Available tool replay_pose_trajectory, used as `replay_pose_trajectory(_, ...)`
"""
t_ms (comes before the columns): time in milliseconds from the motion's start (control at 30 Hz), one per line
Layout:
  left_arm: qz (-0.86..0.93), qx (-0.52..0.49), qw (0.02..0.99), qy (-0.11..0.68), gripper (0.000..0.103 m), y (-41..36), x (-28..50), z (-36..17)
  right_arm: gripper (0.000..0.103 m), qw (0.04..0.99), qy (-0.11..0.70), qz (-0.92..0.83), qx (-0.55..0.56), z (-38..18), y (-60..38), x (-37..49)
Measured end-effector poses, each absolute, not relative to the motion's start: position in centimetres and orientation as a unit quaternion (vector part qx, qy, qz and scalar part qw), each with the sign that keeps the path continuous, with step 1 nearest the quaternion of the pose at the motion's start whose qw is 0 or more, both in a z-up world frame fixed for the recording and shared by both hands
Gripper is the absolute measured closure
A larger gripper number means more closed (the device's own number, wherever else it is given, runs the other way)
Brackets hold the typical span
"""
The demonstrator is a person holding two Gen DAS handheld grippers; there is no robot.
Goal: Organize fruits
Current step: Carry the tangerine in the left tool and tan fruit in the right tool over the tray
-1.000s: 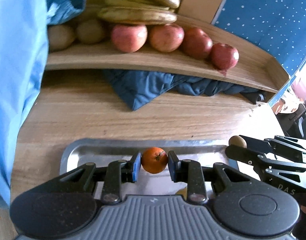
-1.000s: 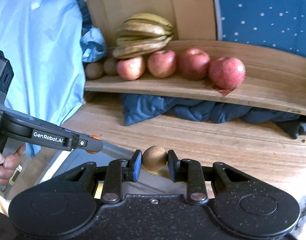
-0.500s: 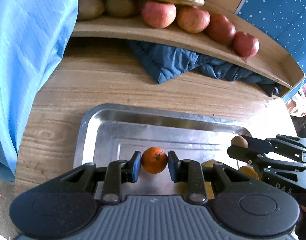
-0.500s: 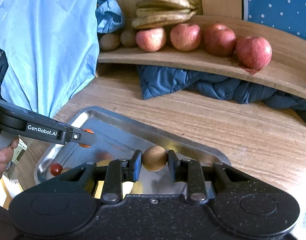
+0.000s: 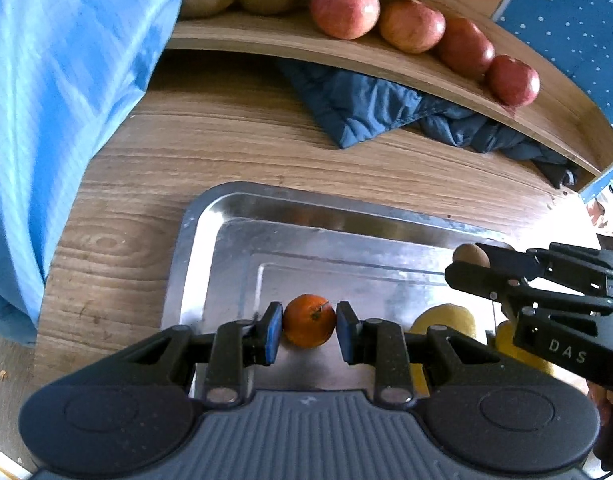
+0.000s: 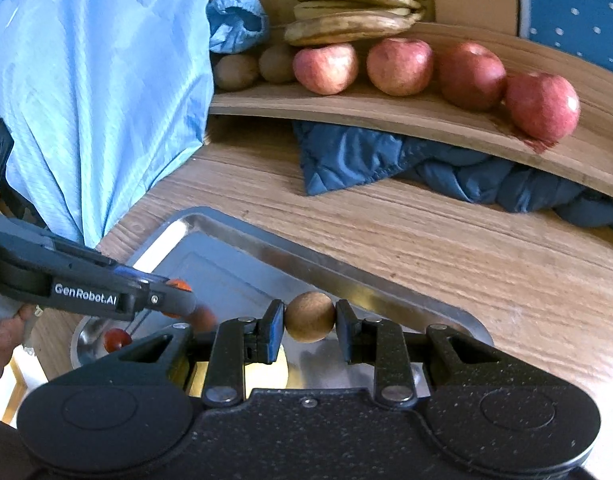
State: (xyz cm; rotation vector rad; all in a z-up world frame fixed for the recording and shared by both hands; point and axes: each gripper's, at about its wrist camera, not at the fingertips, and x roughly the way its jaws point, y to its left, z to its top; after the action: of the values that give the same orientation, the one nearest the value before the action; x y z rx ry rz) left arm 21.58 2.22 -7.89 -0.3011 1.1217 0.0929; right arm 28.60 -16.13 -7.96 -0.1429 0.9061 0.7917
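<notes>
My left gripper (image 5: 309, 333) is shut on a small orange (image 5: 309, 321) and holds it over the metal tray (image 5: 234, 216). My right gripper (image 6: 309, 327) is shut on a small brown round fruit (image 6: 309, 316) above the tray's far rim (image 6: 346, 280). It also shows in the left wrist view (image 5: 472, 256) at the right. Yellow fruit (image 5: 446, 318) lies in the tray under the right gripper. A small red fruit (image 6: 116, 339) lies at the tray's left end. The wooden shelf (image 6: 426, 116) holds bananas (image 6: 354, 8), several red apples (image 6: 400, 66) and kiwis (image 6: 236, 72).
A dark blue cloth (image 6: 426, 168) lies under the shelf on the wooden table (image 6: 466, 248). A light blue sheet (image 6: 86, 80) hangs at the left. A blue dotted panel (image 5: 578, 20) stands at the back right.
Both grippers have drawn back and tilted down over the tray, each with its fruit still held. More of the tray and its fruit shows now.
</notes>
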Motion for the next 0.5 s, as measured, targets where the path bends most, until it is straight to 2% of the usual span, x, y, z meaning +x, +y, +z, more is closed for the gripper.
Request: replay_pose_trajectory(500, 0.070, -0.155, 0.826, 0.538, 0.071, 4.0, 21.1, -8.3, 0.074, 0.789, 0.424, 0.435, -0.093, -8.5, -11.8, 29.1)
